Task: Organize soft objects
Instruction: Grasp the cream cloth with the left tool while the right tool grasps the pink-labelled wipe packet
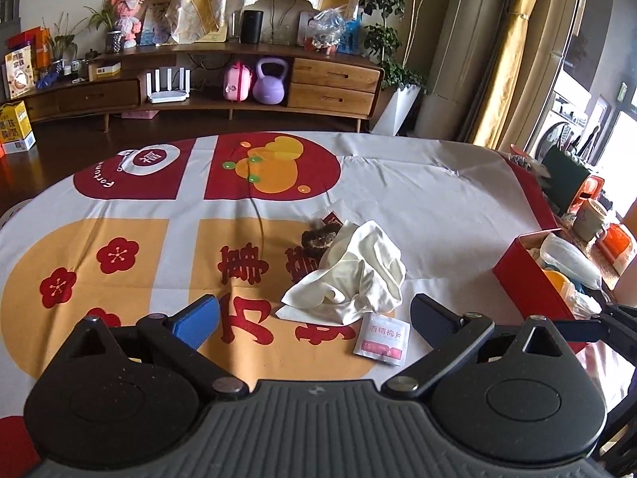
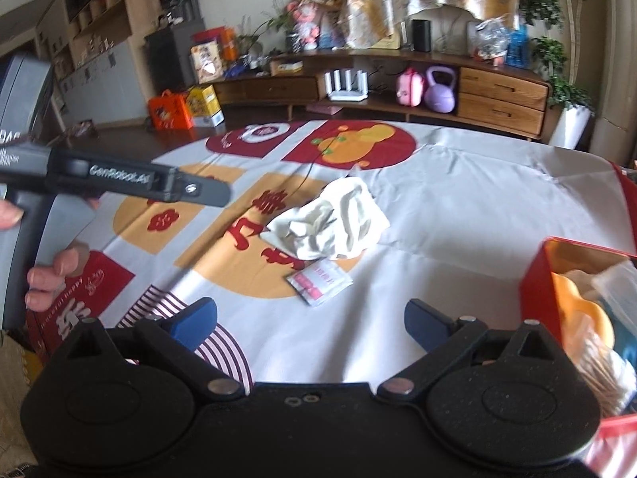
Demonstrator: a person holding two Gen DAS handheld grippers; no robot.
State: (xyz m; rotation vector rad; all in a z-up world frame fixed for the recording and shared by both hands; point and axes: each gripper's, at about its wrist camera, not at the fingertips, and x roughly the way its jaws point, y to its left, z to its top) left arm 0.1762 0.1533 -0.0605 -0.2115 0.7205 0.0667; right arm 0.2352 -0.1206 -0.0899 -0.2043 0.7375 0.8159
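Your left gripper (image 1: 314, 320) and right gripper (image 2: 310, 324) both stand spread wide, grasping nothing; one crumpled white cloth (image 1: 358, 269) lies at frame centre on the surface (image 1: 438, 207), one sachet (image 1: 381, 339) just below it, one dark fuzzy item (image 1: 316, 239) touching its upper left; the red box (image 1: 529, 279) at right already holds items; these three appear left to sort.

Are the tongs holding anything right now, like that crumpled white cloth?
No, nothing is held. The left tongs and the right tongs are both open and empty. The white cloth lies loose on the tablecloth ahead of them.
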